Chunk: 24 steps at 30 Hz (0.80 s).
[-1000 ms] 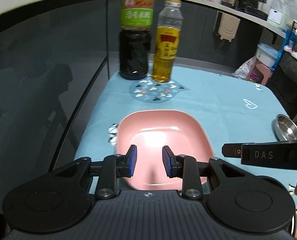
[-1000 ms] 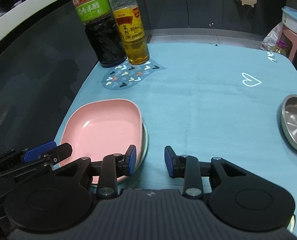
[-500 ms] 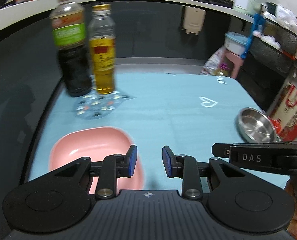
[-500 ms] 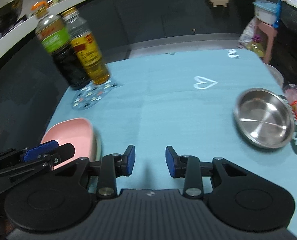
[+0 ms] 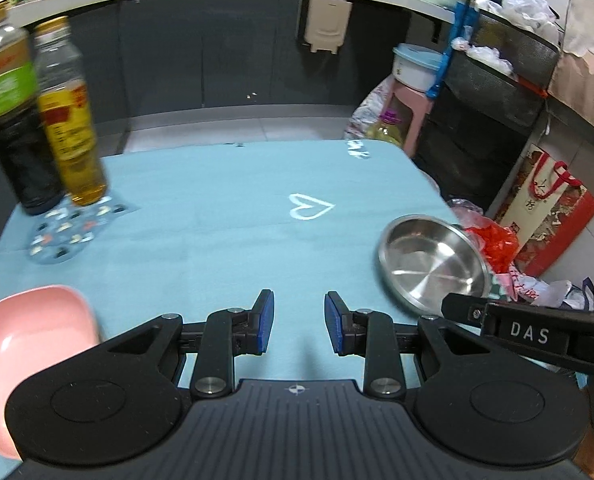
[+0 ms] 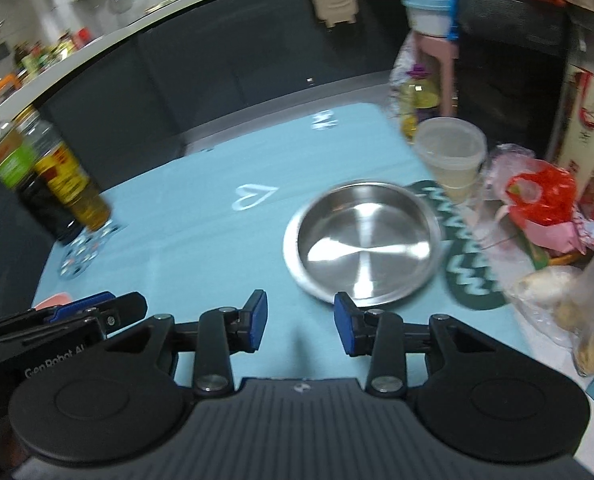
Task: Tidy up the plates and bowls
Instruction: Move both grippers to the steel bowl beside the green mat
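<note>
Nearest in the left wrist view: left gripper (image 5: 299, 320), blue pads parted with only bare cloth between them, holding nothing. Just beside it at the lower left, partly cut off by the frame edge, a pink rounded-square plastic plate (image 5: 33, 332) lying flat on the light blue tablecloth (image 5: 217, 240). Probably parked there as the base of a stack.

Nearest in the right wrist view: right gripper (image 6: 299, 320), jaws opening, nothing between the pads. Just ahead and slightly right of its fingers, a round, shallow stainless-steel bowl (image 6: 363, 242), upright and empty, its right rim overlapping a dark green mat with white zigzags (image 6: 473, 264). Widening jaws aimed that way suggest preparation to take the bowl by its near rim; judged as an approach, contact not yet made.

Farther right, a translucent plastic tub (image 6: 451, 152) and crumpled red-and-clear plastic bags (image 6: 537, 196) crowding the table edge. Little room there, so a rim grasp from the near side looks safest.

Farthest left, a dark sauce bottle with a green label (image 5: 9, 120) and an amber oil bottle with a yellow label (image 5: 71, 120), standing together on a heart-patterned coaster (image 5: 69, 232), well apart from both dishes.
</note>
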Tool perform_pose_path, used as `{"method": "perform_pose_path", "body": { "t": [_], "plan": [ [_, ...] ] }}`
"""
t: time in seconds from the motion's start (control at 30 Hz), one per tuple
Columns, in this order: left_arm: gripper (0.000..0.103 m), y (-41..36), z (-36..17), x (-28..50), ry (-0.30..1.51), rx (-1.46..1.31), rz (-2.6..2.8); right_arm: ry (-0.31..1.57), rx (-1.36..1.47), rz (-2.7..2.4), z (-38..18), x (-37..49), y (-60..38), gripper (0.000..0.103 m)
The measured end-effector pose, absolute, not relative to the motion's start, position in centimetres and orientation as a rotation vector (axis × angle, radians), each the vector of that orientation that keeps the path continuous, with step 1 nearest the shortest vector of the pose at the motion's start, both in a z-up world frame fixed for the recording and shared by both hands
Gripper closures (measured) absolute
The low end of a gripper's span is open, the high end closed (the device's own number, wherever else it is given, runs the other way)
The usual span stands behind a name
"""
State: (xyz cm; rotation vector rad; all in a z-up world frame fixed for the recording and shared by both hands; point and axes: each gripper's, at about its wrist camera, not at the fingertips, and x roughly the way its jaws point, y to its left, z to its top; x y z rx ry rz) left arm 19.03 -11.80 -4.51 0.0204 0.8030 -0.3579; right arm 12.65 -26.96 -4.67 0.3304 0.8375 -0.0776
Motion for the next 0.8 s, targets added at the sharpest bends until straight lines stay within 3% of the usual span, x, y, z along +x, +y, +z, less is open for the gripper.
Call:
{"method": "perform_pose_path", "body": {
  "t": [0.8],
  "plan": [
    [0.077,-17.8,-7.9,24.7,0.914,-0.03,-0.435,0.835,0.456,-0.224,-7.1,14.1,-33.9,0.063]
  ]
}}
